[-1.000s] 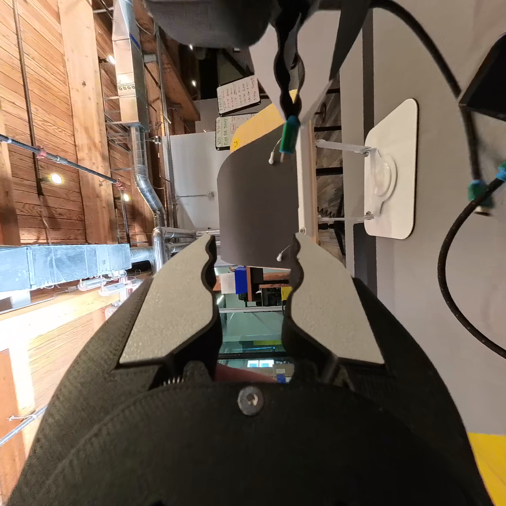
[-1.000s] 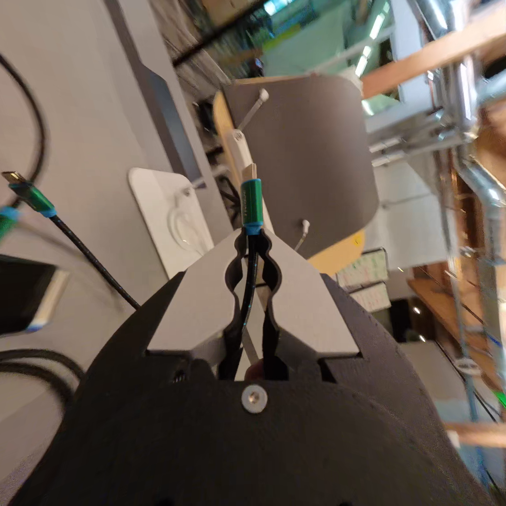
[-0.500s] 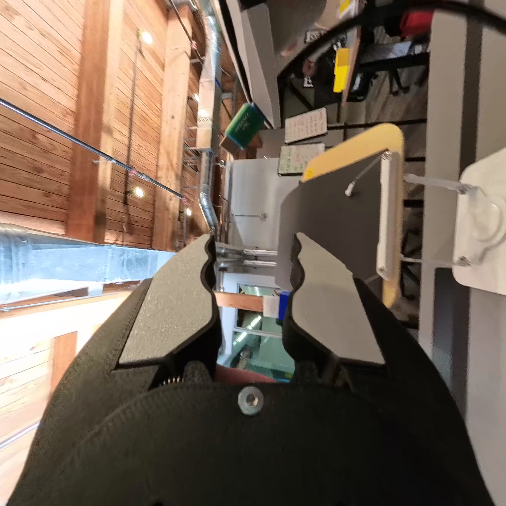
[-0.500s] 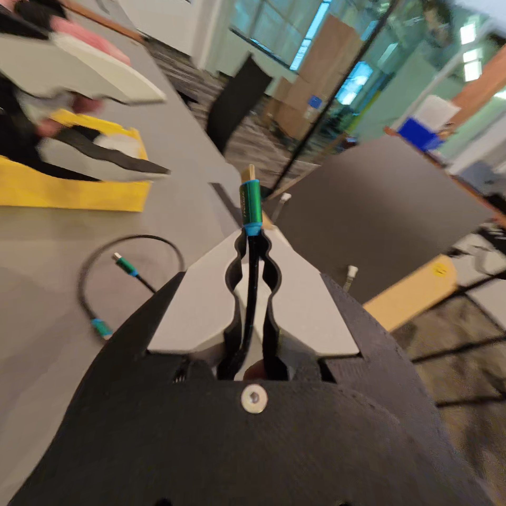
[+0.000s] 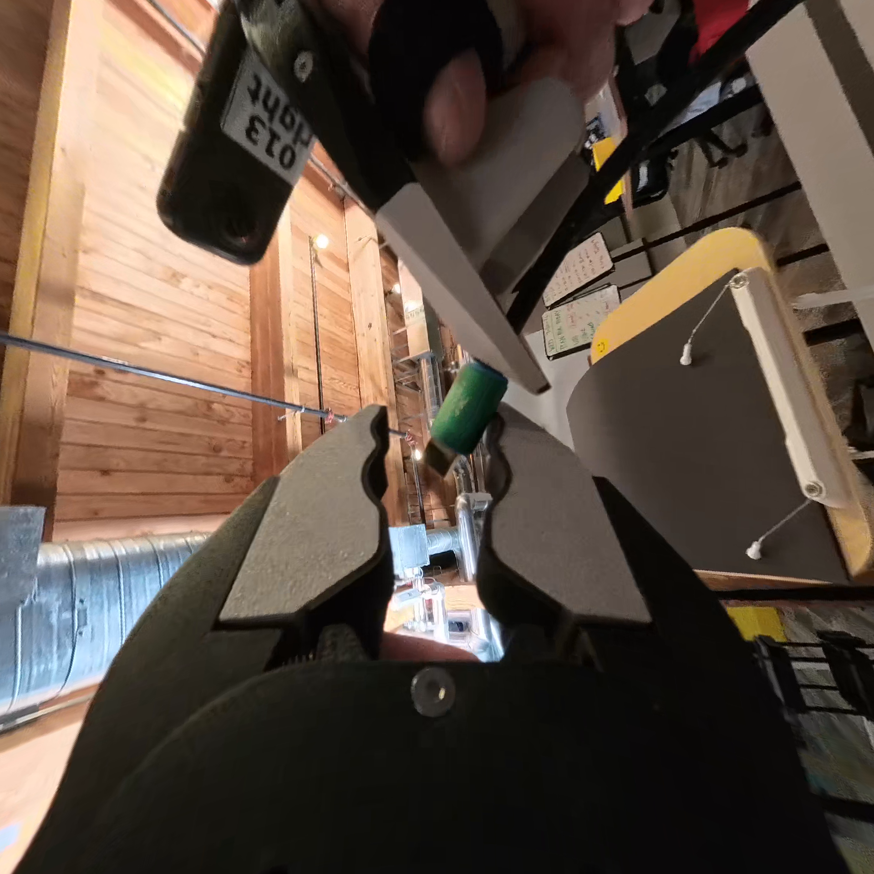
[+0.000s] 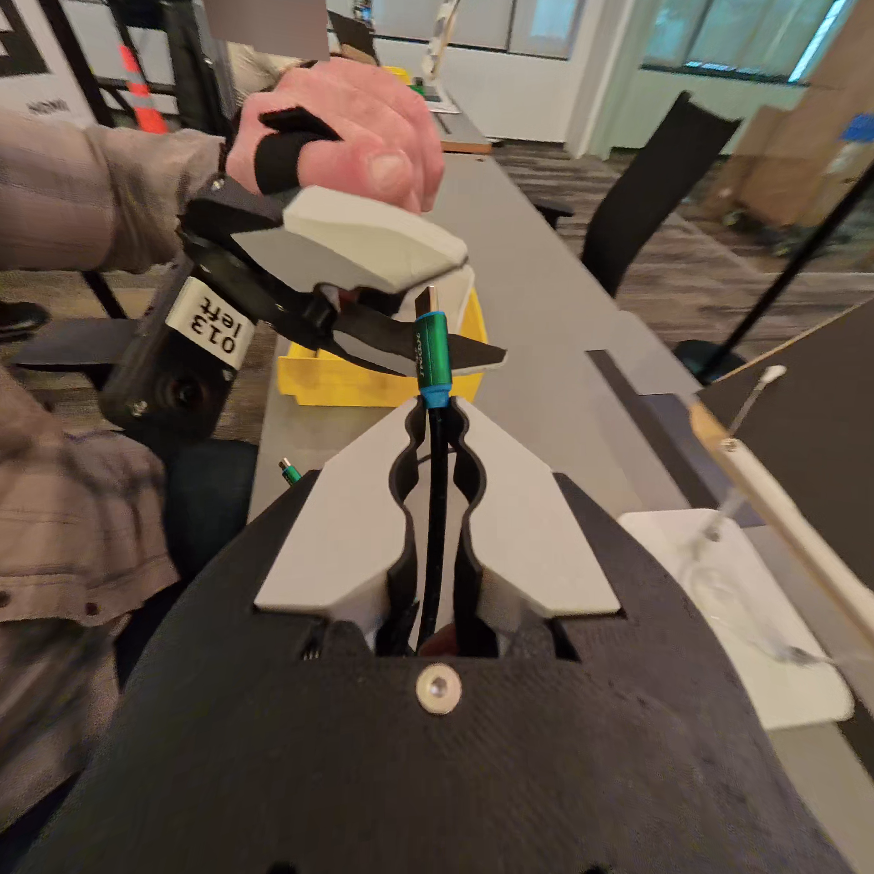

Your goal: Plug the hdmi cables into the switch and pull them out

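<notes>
My right gripper (image 6: 436,402) is shut on a black HDMI cable (image 6: 436,511). The cable's green plug (image 6: 432,350) sticks out past the fingertips, metal end forward. My left gripper (image 5: 440,421) is open, and the green plug (image 5: 466,416) sits between its fingertips, unclamped. In the right wrist view the left gripper (image 6: 482,307) is held by a hand (image 6: 340,137), with its jaws standing above and below the plug. The right gripper's grey fingers (image 5: 463,265) come in from the top of the left wrist view. The switch is not in view.
A yellow bin (image 6: 331,383) stands on the grey table (image 6: 544,307) behind the grippers. A second green plug (image 6: 289,470) lies on the table at the left. A white base plate (image 6: 738,615) with a stand holding a dark board (image 5: 700,473) is at the right. My right fingertips sit around 5 centimetres from my left ones.
Both grippers have swung round to face each other. The right gripper has carried the green plug between the left gripper's open fingers. The left gripper stays open.
</notes>
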The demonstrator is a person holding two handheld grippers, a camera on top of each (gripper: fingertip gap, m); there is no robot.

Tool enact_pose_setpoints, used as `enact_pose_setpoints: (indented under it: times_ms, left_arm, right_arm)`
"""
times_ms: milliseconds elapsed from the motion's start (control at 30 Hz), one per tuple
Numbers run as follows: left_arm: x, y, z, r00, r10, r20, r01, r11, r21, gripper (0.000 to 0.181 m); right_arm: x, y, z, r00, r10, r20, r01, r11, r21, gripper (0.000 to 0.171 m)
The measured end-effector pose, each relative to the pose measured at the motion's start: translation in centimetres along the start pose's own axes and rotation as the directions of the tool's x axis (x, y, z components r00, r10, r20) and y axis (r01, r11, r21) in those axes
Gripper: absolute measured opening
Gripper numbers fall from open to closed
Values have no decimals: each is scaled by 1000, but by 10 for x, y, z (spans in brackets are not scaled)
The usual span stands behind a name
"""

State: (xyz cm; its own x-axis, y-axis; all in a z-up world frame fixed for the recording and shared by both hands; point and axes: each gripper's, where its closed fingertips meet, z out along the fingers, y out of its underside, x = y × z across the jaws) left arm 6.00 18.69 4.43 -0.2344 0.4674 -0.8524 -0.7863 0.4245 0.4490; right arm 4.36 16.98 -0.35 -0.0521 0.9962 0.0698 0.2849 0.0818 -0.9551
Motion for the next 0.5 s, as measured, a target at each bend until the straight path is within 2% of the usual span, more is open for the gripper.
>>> enact_pose_setpoints:
  times_ms: [67,267,367,433,500]
  left_arm:
    - [11,-3,-5,999,23,-25,-23,1000,16,20]
    - [45,9,-12,988,2,-157,-7,999,-33,13]
    - [64,20,-11,974,-65,-218,47,995,-90,10]
    - [80,27,-12,942,-175,-287,138,980,-145,10]
    - [91,32,-14,914,-252,-318,200,961,-189,10]
  right_arm:
    - [-7,3,7,996,59,69,-60,998,18,6]
    - [-1,18,27,980,173,101,-178,983,46,6]
    - [11,22,35,989,147,25,-148,986,74,8]
    - [22,22,35,994,88,-63,-80,991,109,21]
    - [28,25,34,990,9,-141,6,995,102,26]
